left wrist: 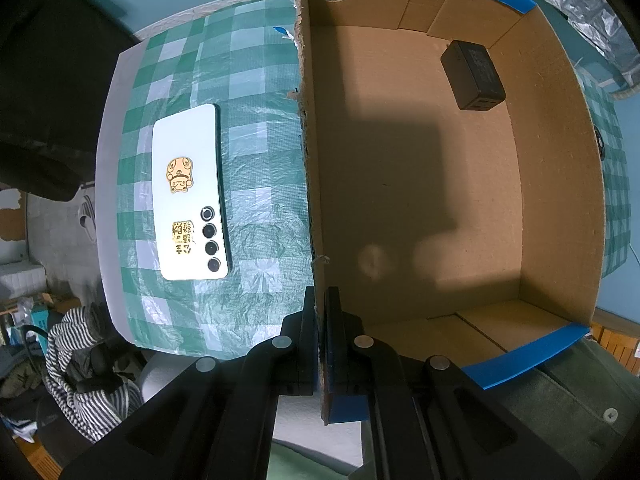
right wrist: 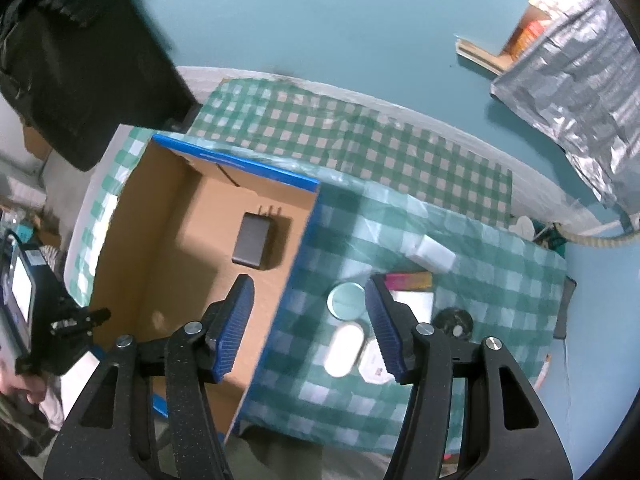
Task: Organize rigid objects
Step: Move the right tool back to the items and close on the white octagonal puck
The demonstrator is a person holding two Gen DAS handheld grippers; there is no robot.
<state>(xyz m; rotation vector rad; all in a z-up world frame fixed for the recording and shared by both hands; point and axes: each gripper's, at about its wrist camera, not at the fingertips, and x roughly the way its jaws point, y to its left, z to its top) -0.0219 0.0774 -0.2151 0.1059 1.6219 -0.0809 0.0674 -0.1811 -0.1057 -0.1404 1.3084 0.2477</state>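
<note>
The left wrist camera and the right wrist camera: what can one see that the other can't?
Only the left wrist view shows the white phone with gold stickers lying on the checked cloth beside the box, and the left gripper pinching the box wall.

Only the right wrist view shows the round tin, the white oval case, the small white box and the open right gripper.

Both show the cardboard box with the black charger inside.

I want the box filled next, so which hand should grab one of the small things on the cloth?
Right. Its tongs are open above the round tin, while the left tongs are clamped on the box wall.
</note>
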